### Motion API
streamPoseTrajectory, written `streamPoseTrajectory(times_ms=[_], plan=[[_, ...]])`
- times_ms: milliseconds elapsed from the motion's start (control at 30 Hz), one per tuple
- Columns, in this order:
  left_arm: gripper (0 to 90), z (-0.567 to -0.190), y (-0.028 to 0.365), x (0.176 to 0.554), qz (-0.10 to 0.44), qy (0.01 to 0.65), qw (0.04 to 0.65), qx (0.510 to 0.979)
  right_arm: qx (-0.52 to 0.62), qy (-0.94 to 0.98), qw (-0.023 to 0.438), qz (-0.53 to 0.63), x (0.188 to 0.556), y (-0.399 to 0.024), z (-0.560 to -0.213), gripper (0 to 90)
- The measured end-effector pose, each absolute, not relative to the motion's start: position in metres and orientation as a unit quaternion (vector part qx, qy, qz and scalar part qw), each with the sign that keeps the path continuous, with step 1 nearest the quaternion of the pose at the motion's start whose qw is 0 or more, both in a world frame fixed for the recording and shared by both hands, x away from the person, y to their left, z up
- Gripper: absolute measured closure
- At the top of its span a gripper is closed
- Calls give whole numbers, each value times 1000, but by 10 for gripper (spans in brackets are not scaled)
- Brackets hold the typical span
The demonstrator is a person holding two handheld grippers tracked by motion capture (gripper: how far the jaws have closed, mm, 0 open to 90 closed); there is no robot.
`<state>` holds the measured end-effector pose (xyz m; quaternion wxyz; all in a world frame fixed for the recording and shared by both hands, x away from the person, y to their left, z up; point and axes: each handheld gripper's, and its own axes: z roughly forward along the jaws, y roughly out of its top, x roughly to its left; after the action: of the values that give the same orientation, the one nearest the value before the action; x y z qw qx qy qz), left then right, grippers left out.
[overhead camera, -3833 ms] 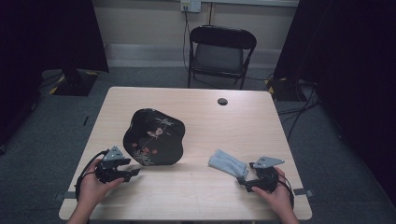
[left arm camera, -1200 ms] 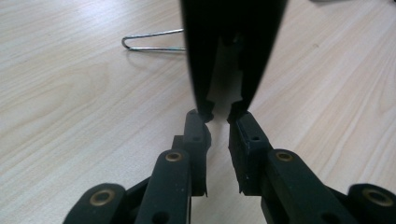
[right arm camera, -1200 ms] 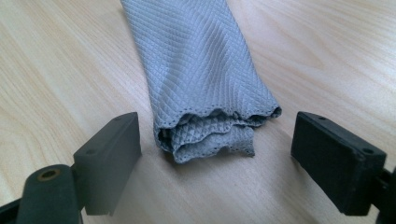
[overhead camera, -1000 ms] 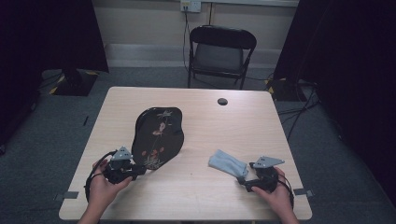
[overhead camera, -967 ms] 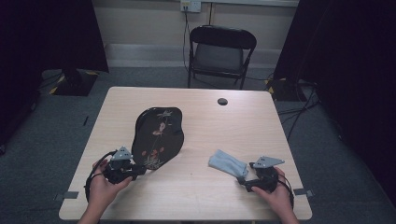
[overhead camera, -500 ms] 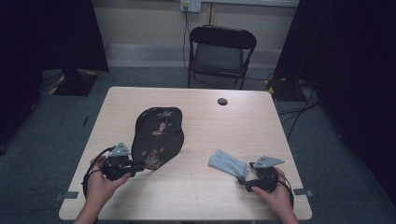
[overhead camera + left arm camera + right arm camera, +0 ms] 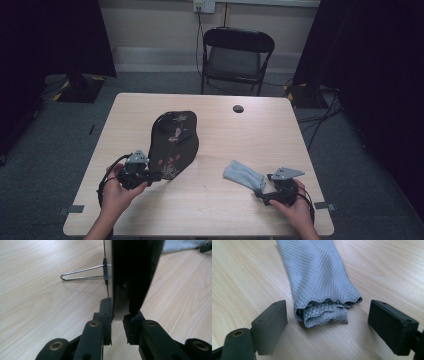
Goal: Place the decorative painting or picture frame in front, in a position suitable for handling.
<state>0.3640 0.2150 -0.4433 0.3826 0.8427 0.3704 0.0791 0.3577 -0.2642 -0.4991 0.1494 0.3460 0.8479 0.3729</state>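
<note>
Scene: Seen from the high view, a wooden table [image 7: 210, 200] with a black flowered tray [image 7: 172, 142] left of centre and a folded grey cloth [image 7: 243, 175] lower right; I work both tongs from the bottom edge.

Left gripper [image 7: 152, 176]: My jaws have just been closing and now pinch the tray's near rim. In the left gripper view the rim [image 7: 125, 290] sits between the two pads, both pressing on it.

Tray: Tipped up on edge, its decorated face turned toward the right of the frame, its far end still near the table. A wire stand [image 7: 82, 275] on its back shows at upper left of the left gripper view.

Right gripper [image 7: 260, 192]: Jaws wide apart, resting just short of the cloth. In the right gripper view the folded end [image 7: 324, 310] lies between the pads, touching neither.

Step in hand: I judge this to be holding the tray upright so the cloth can wipe it.

Doing it well: Keep the pinch square on the rim; the lacquer looks slick and the hold is narrow, so a twist could let it slip. Hold the tray steady before moving the other hand.

Next for the cloth: Ease forward so the pads straddle all the layers, then close low on the fold, so none trail.

Risk: The tray falling flat, or the cloth being caught by one layer alone.
</note>
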Motion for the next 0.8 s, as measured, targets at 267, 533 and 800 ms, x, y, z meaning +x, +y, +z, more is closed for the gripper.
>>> streamPoseTrajectory(times_ms=[267, 533, 800], plan=[[786, -444, 202, 373, 73, 367, 377, 847, 351, 846, 150, 372, 358, -264, -499, 152], [787, -444, 195, 376, 71, 362, 378, 849, 350, 846, 151, 372, 358, -265, -499, 152], [786, -445, 194, 376, 68, 361, 384, 847, 357, 844, 154, 370, 356, -264, -499, 153]])
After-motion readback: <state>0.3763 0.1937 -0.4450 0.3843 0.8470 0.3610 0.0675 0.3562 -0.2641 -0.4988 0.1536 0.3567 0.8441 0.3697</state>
